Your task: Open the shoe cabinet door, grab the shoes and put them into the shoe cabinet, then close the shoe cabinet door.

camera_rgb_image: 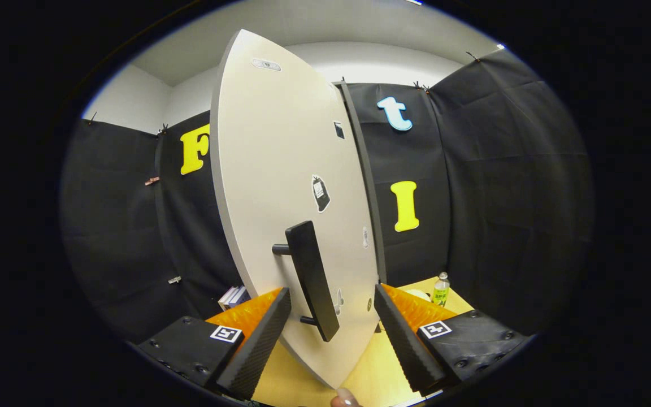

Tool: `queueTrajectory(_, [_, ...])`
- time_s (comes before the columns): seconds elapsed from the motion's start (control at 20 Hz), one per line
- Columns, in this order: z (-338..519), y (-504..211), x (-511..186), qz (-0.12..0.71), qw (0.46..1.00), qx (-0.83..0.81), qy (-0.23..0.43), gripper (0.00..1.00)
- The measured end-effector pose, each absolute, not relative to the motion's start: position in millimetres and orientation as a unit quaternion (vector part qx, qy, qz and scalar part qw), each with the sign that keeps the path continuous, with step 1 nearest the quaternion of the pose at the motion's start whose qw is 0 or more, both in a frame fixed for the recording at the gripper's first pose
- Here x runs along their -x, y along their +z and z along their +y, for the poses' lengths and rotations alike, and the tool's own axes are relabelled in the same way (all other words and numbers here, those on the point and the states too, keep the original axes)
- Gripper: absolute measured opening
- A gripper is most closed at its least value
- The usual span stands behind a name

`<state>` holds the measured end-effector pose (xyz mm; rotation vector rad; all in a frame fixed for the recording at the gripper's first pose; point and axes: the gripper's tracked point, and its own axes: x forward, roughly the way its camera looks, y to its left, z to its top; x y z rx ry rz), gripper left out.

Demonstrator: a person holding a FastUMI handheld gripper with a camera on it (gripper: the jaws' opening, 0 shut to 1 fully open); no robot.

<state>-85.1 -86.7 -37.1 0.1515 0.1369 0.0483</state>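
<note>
The shoe cabinet door [280, 169] is the biggest thing here, a tall pale panel standing just ahead of the gripper [331, 322] and seen at a slant, with its right edge against a dark frame strip [362, 164]. Several small stickers dot its face, the largest one [320, 193] near the middle. A long dark bar handle [312, 280] stands off the panel on two short posts, low on the door. The handle's lower end hangs between the two fingers, which are spread wide apart and touch neither the handle nor the panel, so they grip nothing.

The floor [373, 367] under the door is light yellow wood. Near its far right edge, against the black cloth wall [506, 186], stands a small plastic bottle [441, 289]. To the left of the door, low down, some stacked books [233, 296] show. A fingertip [344, 398] shows below the door's lower edge.
</note>
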Motion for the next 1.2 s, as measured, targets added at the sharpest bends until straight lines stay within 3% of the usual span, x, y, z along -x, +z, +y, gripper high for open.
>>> queueTrajectory(0.5, [-3.0, -32.1, 62.7, 0.044, 0.996, -0.036, 0.066, 0.98])
queueTrajectory(1.2, [-1.6, -31.4, 56.3, 0.053, 0.995, -0.036, 0.074, 0.98])
